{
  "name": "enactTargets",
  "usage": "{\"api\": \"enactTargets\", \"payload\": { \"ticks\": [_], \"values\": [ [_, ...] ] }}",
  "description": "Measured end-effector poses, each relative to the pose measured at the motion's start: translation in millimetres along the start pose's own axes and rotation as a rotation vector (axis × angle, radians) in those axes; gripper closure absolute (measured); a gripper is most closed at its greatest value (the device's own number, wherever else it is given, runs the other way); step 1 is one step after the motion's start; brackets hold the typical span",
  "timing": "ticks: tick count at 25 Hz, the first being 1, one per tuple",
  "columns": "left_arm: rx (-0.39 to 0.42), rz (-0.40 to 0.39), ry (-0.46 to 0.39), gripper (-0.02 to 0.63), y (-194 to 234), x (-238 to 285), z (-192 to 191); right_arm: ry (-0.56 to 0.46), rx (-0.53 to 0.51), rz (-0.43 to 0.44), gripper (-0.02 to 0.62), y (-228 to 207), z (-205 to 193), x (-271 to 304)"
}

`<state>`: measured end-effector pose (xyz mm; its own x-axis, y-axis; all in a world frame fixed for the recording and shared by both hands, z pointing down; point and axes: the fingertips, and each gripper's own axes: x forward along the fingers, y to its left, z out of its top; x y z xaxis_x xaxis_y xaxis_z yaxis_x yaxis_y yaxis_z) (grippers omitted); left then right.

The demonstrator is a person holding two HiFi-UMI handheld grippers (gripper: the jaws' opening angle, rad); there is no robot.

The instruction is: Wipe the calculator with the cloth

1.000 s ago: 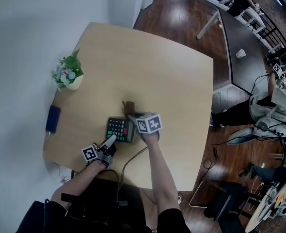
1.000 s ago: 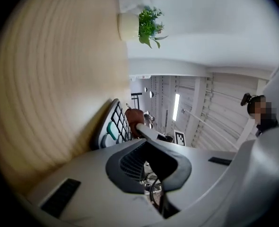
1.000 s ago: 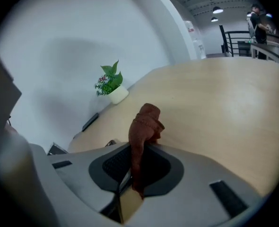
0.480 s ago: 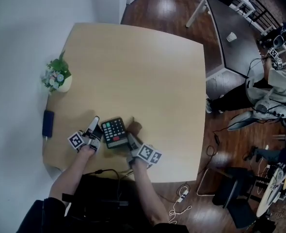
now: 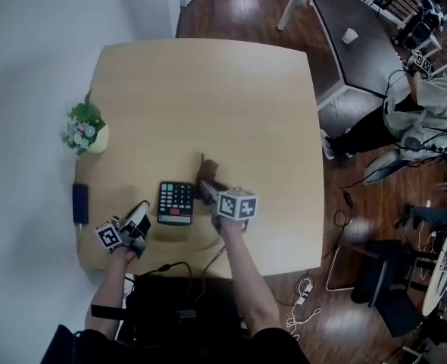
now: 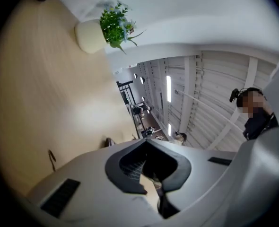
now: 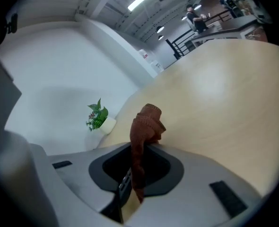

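Note:
The dark calculator, with its red and green keys up, lies flat on the light wooden table near the front edge. My right gripper sits just right of it, shut on a brown cloth that bunches up past the jaw tips. In the right gripper view the cloth hangs pinched between the shut jaws of the right gripper. My left gripper rests left of and below the calculator, a little apart from it. The left gripper is shut and holds nothing.
A small potted plant stands at the table's left edge, with a dark flat device in front of it. A cable runs over the front edge. A dark table and a seated person are to the right.
The left gripper has come off the calculator's side and drawn back to the lower left. The right gripper with the cloth went down past the calculator's lower right corner and back up to its right.

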<state>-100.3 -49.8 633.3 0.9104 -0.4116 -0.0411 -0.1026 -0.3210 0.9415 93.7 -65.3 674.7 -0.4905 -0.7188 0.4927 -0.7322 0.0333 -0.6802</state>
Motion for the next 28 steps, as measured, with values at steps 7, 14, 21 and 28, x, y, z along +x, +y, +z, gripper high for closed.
{"api": "enactTargets", "payload": {
  "ticks": [7, 14, 21, 28],
  "values": [
    [-0.074, -0.022, -0.034, 0.603, 4, 0, -37, 0.111, 0.032, 0.029, 0.531, 15, -24, 28],
    [-0.066, -0.005, -0.024, 0.603, 5, 6, -46, 0.052, 0.22, 0.023, 0.531, 35, -103, -36],
    [-0.039, -0.007, 0.002, 0.603, 2, 11, -48, 0.044, 0.19, 0.038, 0.531, 37, -99, -61],
    [-0.001, 0.007, 0.025, 0.603, -2, 17, -51, 0.055, -0.043, -0.062, 0.531, -6, -14, 14]
  ]
}}
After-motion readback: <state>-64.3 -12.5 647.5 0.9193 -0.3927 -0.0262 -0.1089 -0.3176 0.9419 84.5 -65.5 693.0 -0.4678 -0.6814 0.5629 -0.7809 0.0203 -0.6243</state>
